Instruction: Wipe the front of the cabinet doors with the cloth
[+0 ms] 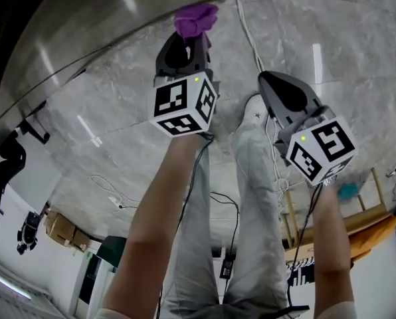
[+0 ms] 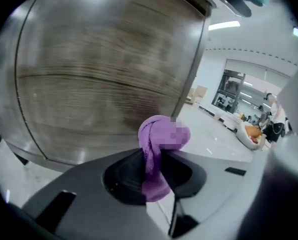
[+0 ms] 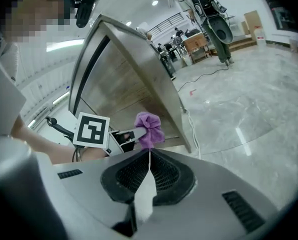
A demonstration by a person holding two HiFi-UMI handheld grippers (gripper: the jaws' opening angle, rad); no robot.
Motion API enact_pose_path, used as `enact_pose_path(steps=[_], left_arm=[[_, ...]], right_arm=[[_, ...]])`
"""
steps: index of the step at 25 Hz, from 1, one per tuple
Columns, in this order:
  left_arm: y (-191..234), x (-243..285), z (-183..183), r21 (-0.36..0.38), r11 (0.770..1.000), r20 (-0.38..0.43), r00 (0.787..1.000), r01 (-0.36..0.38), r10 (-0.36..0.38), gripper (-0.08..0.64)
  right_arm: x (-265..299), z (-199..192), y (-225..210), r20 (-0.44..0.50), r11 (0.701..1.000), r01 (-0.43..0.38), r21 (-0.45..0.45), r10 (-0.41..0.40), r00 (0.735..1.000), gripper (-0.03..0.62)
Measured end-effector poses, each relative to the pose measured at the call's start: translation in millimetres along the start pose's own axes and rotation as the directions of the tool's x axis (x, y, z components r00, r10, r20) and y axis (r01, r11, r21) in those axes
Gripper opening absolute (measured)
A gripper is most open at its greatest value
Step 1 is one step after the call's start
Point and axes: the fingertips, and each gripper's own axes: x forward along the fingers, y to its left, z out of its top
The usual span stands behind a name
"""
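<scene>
The purple cloth (image 1: 195,20) is bunched into a ball and is clamped between the jaws of the left gripper (image 1: 189,40); in the left gripper view the cloth (image 2: 156,149) fills the gap of the tongs, its knot stands out past the tips and a tail hangs down inside. In the head view the cloth is at 12 o'clock, at the lower edge of the cabinet door (image 1: 105,25); whether it touches the door, I cannot tell. In the left gripper view the door (image 2: 104,69) shows a wood-grain front in a metal frame, and it spreads from 9 to 1 o'clock behind the cloth. The right gripper (image 1: 268,80) is at 3 o'clock from the left one, apart from the cabinet; its jaws (image 3: 149,156) are together with nothing between them. From the right gripper view the cloth (image 3: 149,129) is seen at 12 o'clock just above the tips, and the left gripper (image 3: 120,138) lies at 10 o'clock. Under both grippers is a grey marble floor (image 1: 331,38); a white cable (image 1: 248,32) runs over it from the cabinet corner; the person's legs (image 1: 251,178) stand at 6 o'clock.
</scene>
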Motion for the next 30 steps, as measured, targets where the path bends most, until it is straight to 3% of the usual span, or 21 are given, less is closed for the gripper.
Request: enact_pose_path(steps=[5, 11, 14, 18, 21, 26, 30], left_arm=[[-41, 51, -26, 0.012, 0.997, -0.082, 0.994, 0.074, -0.073, 0.081], [-8, 67, -29, -0.025, 1.0, -0.102, 0.995, 0.009, -0.012, 0.081], [27, 57, -32, -0.007, 1.0, -0.114, 0.993, -0.019, 0.018, 0.081], [96, 31, -42, -0.047, 0.992, -0.143, 0.984, -0.114, 0.106, 0.081], [150, 7, -44, -0.021, 0.984, -0.159, 0.972, -0.177, 0.172, 0.081], [233, -32, -43, -0.002, 0.966, -0.175, 0.951, -0.258, 0.253, 0.081], [294, -62, -40, -0.062, 0.932, -0.181, 0.923, -0.356, 0.34, 0.081]], right_arm=[[-22, -1, -45, 0.045, 0.997, 0.067, 0.046, -0.069, 0.997, 0.029], [-23, -15, -55, 0.06, 0.992, 0.099, 0.077, -0.104, 0.993, 0.029], [-12, -23, -42, 0.053, 0.993, 0.096, 0.069, -0.099, 0.994, 0.029], [4, -28, -17, 0.053, 0.994, 0.089, 0.058, -0.092, 0.994, 0.029], [19, -28, 5, 0.066, 0.995, 0.081, 0.051, -0.084, 0.994, 0.029], [51, -29, 46, 0.073, 0.998, 0.053, 0.024, -0.055, 0.996, 0.029], [70, -29, 80, 0.073, 1.0, 0.023, 0.009, -0.024, 0.997, 0.029]])
